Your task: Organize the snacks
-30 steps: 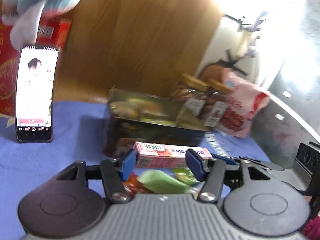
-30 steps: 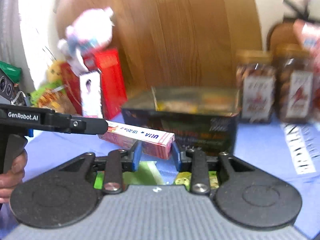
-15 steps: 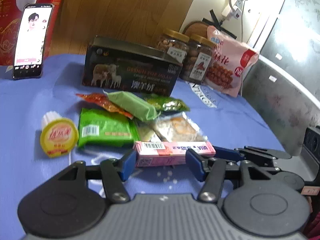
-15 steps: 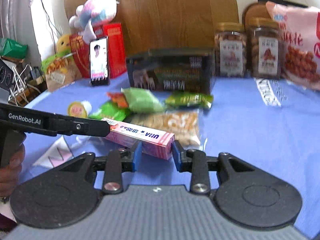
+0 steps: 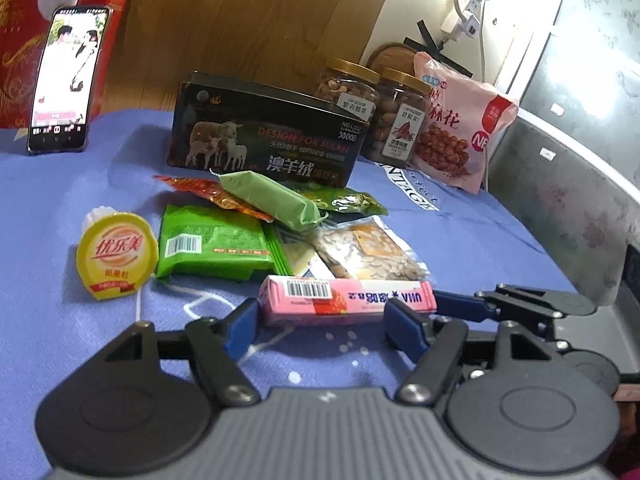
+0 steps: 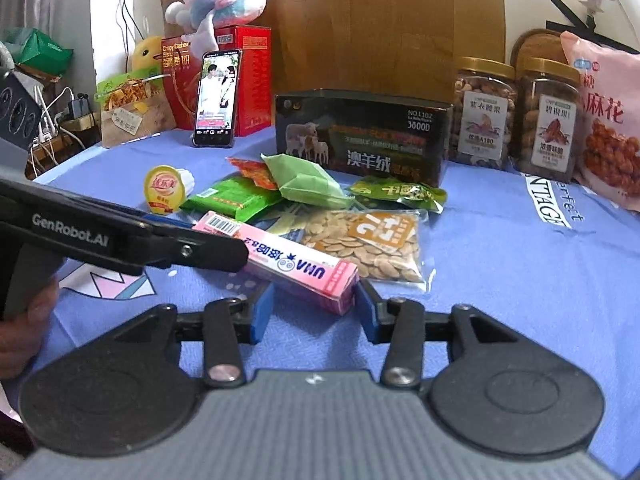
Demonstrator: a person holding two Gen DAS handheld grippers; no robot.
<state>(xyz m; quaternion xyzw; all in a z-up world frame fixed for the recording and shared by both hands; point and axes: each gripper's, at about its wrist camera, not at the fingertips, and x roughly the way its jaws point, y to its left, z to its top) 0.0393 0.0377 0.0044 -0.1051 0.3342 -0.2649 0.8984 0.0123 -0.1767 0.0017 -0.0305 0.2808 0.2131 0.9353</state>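
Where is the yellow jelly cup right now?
In both views the yellow jelly cup lies on the blue cloth at the pile's left edge, beside the green packet.
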